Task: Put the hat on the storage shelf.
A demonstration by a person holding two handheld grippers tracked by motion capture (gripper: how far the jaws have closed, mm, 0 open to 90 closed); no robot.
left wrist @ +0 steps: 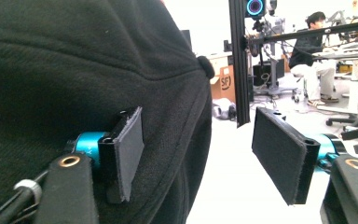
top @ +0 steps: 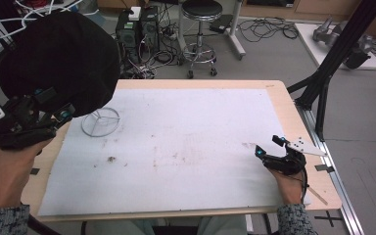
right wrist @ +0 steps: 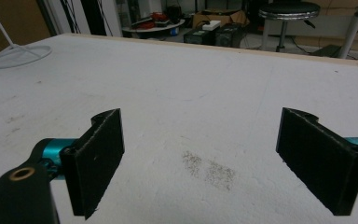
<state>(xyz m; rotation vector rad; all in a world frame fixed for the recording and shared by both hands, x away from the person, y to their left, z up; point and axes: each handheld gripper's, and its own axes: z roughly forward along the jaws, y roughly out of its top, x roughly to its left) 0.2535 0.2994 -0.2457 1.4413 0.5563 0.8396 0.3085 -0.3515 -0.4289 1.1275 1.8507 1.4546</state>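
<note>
hanging off the table's (top: 279, 105) left edge, the black cap (top: 58, 61) sat by the left gripper (left wrist: 205, 154), jaws apart, one pad (left wrist: 129, 144) on the cloth. soft and light, it would likely pinch best at the brim. right gripper (top: 269, 147) rested open.

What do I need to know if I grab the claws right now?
Left claw: open, with the edge of the black cap between its pads, not pinched.
Right claw: open, holding nothing, low over the right side of the table.
The cap appears to sit on top of the wire stand at the far left.
Done: left claw is at the cap.
Left: probably close on the cap and move it.
</note>
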